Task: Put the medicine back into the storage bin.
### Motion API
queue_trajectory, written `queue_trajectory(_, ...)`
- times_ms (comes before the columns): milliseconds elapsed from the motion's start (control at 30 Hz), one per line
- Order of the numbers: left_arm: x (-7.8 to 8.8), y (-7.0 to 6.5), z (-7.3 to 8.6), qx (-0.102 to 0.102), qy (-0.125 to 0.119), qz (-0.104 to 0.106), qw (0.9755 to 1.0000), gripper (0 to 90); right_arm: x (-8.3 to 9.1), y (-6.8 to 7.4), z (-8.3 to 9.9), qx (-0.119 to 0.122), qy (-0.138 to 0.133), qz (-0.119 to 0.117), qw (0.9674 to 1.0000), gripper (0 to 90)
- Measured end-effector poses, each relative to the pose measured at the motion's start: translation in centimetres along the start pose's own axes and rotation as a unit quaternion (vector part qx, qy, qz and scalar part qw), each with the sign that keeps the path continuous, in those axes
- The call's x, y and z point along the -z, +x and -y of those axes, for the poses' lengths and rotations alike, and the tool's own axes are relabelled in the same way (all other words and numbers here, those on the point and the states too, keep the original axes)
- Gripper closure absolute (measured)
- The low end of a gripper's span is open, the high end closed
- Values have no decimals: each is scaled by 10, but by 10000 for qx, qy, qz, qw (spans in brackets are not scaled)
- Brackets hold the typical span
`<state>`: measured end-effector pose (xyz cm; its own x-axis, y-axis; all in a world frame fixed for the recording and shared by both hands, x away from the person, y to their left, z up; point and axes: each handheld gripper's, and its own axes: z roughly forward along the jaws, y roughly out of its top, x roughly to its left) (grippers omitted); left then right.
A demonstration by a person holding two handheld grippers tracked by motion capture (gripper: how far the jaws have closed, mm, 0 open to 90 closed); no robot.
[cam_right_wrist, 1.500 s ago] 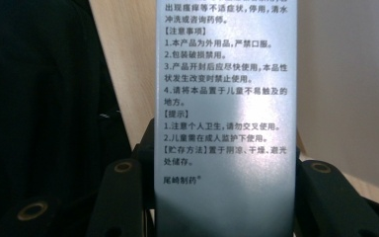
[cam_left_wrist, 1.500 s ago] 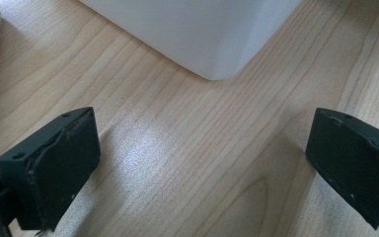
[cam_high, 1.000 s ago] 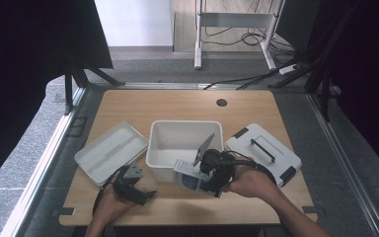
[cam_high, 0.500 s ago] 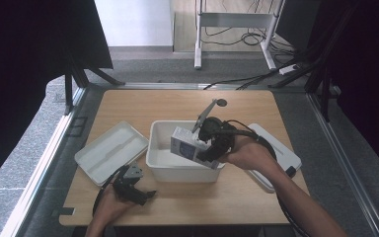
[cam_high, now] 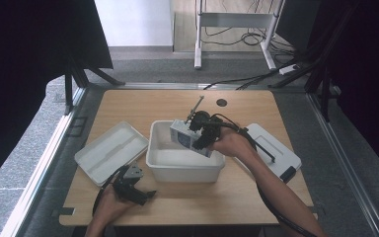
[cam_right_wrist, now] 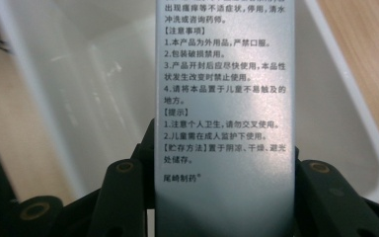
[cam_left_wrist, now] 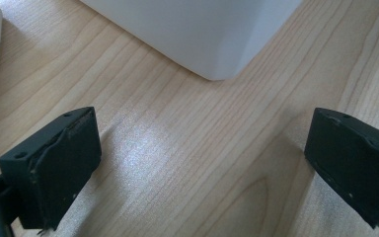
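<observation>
Overhead, right claw [cam_high: 193,132] held a silver box [cam_high: 183,136] above the white bin [cam_high: 185,165], mid-counter [cam_high: 256,195]. Left claw [cam_high: 145,195] sat low by counter's front edge, near bin's front-left corner; a lid [cam_high: 109,150] lay further left.

Left claw view: claw [cam_left_wrist: 200,163] spread wide, nothing between, bin corner [cam_left_wrist: 212,34] ahead.

Right claw view: claw [cam_right_wrist: 224,197] clamped on box [cam_right_wrist: 224,89], printed side facing cam, w/ bin [cam_right_wrist: 340,118] beneath.

A light wooden worktop [cam_high: 128,106] fills the middle of the high view. A white tub [cam_high: 177,165] sits at its centre. A white lid [cam_high: 109,150] lies flat at the left of the frame, just beside the tub. A white lidded box [cam_high: 279,153] with a dark handle lies at the right. A small dark hole [cam_high: 221,102] marks the far edge.
</observation>
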<state>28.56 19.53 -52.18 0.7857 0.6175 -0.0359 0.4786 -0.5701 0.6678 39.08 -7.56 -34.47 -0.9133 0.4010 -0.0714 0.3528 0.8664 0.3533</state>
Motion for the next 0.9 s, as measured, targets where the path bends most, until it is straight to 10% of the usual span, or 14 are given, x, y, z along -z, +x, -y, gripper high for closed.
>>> queue_trajectory(500,0,0,0,-11,-7,0,10000,11,-73,-2,7,-81,428,-140,9990,558)
queue_trajectory(900,0,0,0,-11,-11,-2,10000,14,-65,-3,6,-171,389,-175,9989,483)
